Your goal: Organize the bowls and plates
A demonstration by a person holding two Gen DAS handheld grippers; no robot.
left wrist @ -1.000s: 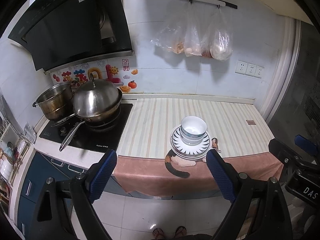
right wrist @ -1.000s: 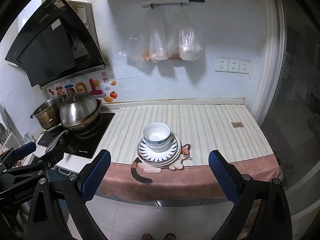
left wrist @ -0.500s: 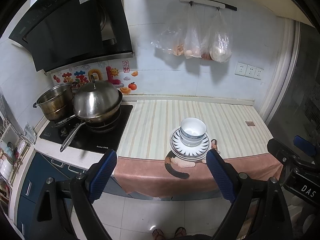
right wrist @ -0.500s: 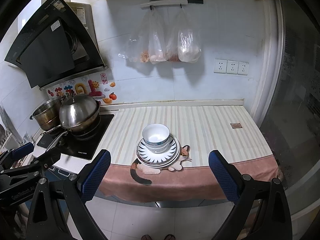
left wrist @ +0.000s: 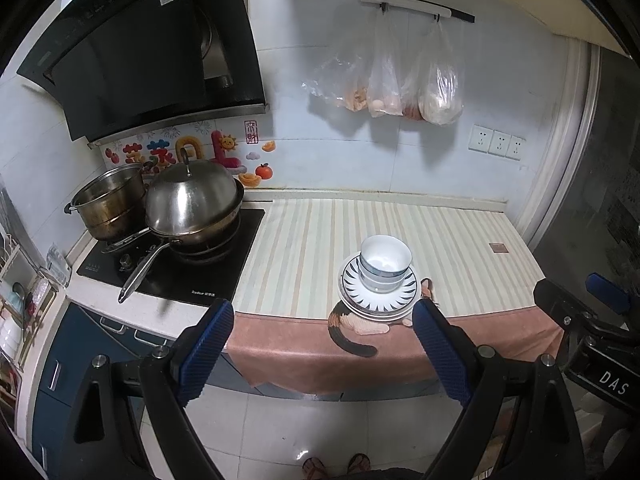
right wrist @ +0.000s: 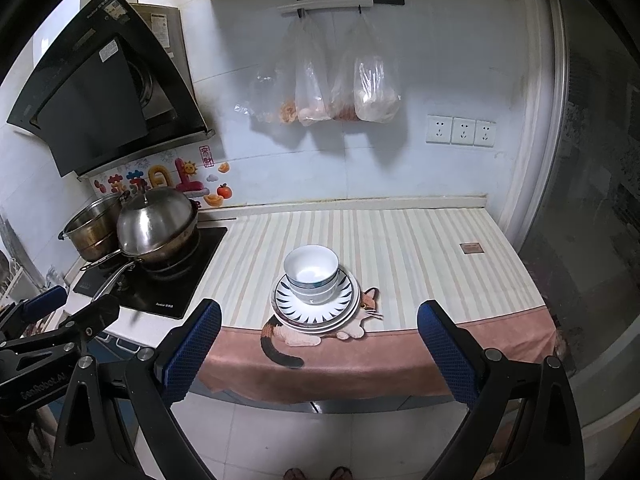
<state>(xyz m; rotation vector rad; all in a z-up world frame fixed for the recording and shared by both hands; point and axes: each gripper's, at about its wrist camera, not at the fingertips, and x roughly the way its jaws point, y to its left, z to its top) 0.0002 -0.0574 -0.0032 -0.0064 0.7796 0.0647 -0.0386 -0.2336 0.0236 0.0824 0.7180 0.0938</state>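
We see both tools held off the counter edge, over white floor tiles. Left gripper (left wrist: 322,320) has its ribbed blue pads (left wrist: 206,346) wide apart, nothing between them; right gripper (right wrist: 318,322) the same, empty. Nested white glossy bowls (right wrist: 312,274), round and deep with a bluish band, sit on a stack of plates (right wrist: 316,312), top one white with dark radial petal marks. The stack rests near the front edge of a striped cream mat (right wrist: 400,248) with a pink border and a cat motif. At the left, a domed steel wok lid (left wrist: 190,194) and steel pot (left wrist: 110,204) on a black glass hob.
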